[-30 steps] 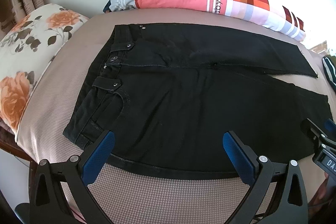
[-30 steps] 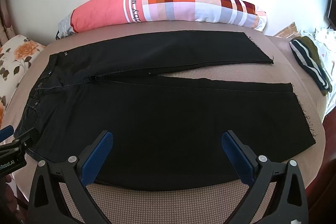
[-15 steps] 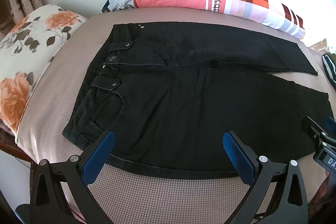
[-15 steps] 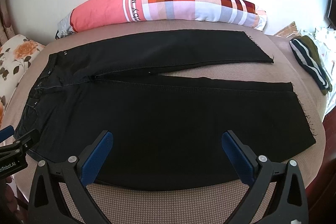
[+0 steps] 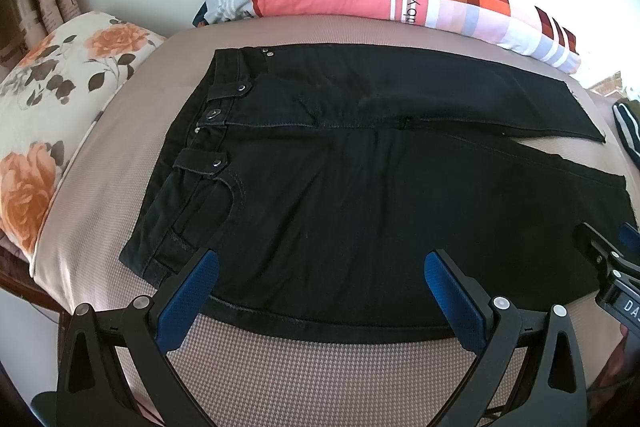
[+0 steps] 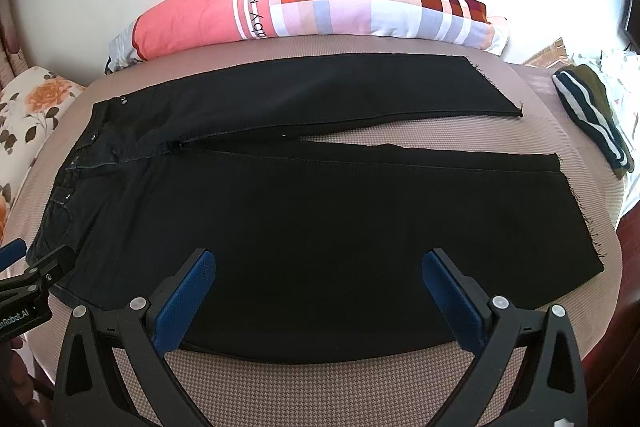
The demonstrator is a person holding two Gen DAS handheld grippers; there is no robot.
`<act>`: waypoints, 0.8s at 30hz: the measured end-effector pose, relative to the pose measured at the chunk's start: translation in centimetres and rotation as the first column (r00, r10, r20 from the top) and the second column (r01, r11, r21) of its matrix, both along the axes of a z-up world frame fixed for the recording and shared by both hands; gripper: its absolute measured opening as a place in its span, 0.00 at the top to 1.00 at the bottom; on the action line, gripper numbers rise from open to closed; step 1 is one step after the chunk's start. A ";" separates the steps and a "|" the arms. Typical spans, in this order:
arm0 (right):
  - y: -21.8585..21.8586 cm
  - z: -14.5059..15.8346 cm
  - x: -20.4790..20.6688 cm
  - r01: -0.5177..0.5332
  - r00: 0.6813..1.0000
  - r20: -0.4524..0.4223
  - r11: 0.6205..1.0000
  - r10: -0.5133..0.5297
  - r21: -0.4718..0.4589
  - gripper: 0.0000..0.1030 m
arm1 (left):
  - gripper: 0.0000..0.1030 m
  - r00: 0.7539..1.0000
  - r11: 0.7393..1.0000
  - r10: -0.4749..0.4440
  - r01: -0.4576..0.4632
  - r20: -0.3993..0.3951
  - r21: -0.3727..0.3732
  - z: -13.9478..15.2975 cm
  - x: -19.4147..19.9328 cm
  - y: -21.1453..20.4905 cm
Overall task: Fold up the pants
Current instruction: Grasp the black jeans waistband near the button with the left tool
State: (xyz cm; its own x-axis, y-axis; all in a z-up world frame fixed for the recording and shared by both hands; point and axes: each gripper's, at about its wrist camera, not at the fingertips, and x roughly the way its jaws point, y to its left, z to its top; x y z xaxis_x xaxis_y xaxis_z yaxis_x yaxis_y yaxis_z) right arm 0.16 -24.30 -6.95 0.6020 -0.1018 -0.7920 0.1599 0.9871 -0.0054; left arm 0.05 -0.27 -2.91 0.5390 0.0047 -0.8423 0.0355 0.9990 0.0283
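You're at the very start: black pants (image 5: 360,195) lie flat and unfolded on the taupe bed surface (image 5: 312,379), front side up, no fold made yet. Taking the pants as landmark: the waistband (image 5: 192,155) is the left end, both leg hems the right end, and the legs split into a narrow V with the far leg (image 6: 340,95) angled away from the near leg (image 6: 360,235). Beyond the far leg sits the pink checked bolster (image 6: 312,7); off the waistband end, the floral pillow (image 5: 44,99); past the hems, a striped dark garment (image 6: 592,115), apart from the pants. Your left gripper (image 5: 318,267) hovers just off the near outer seam, close to the hip and pocket, fingers spread wide with nothing between the blue pads (image 5: 188,295). Your right gripper (image 6: 316,267) hovers off that same near edge further toward the hem, also wide open and empty. Neither looks to be touching fabric, though fisheye makes height hard to judge. Step in hand reads as approach for the first fold, leg over leg. Next move probably calls for you to drop both grippers onto the near seam edge, pinch one layer stack at hip and lower leg, then carry the near leg across onto the far one, keeping the hems lined up. Watch the V gap: the far leg is skewed, so edges may not match.
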 end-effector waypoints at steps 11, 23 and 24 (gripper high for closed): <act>-0.2 0.2 0.0 0.000 1.000 0.002 1.000 0.000 0.009 0.00 | 0.01 1.000 1.000 0.000 0.000 0.013 -0.007 0.4 0.5 0.3; -2.2 1.5 0.4 -0.016 0.996 0.085 0.986 0.002 0.168 0.00 | 0.01 0.999 0.996 -0.021 0.024 0.031 -0.090 2.6 4.0 3.8; -2.5 1.7 0.4 -0.019 0.995 0.100 0.981 -0.001 0.194 0.00 | 0.01 1.000 0.994 -0.014 0.017 0.027 -0.107 3.0 4.8 4.6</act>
State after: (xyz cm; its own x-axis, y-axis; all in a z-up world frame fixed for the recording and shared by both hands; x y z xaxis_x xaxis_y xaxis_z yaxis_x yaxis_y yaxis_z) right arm 0.59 -26.82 -5.20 0.6784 0.0539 -0.7327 0.1410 0.9692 0.2018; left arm 4.87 4.33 0.10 0.5602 -0.0938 -0.8230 0.0518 0.9956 -0.0782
